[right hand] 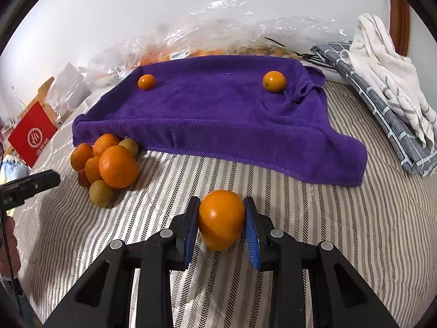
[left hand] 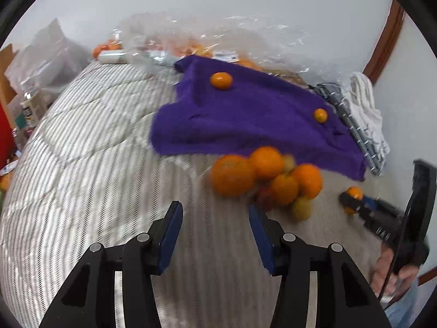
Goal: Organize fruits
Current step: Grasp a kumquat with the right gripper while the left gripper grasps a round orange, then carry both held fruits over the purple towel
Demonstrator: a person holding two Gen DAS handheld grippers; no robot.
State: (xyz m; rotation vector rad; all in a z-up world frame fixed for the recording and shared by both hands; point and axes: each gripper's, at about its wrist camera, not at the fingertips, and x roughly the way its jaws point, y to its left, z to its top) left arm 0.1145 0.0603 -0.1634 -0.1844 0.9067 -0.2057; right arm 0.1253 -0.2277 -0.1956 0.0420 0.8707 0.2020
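Clamped between the blue pads of the right gripper (right hand: 221, 220), one orange (right hand: 221, 218) is recorded, held at its widest part just above the striped bedcover (right hand: 341, 246). The left gripper (left hand: 215, 235) is listed as standing apart with nothing between its fingers, pointed toward the fruit pile (left hand: 266, 183); that view is blurred, so the pile's exact count cannot be told. In the pile, several oranges and a few smaller yellowish and reddish fruits are noted, touching one another at the near edge of the purple towel (right hand: 218, 114). Two small oranges are entered as resting on the towel, one at the far left (right hand: 147, 82), one at the far right (right hand: 274, 81), well apart. A folded checked cloth (right hand: 382, 114) lies to the right; clear plastic bags (right hand: 232, 27) stand behind. For the step in hand, the grip should be kept even and level, and the orange should be lowered onto the towel clear of the fold, so that rolling is avoided.
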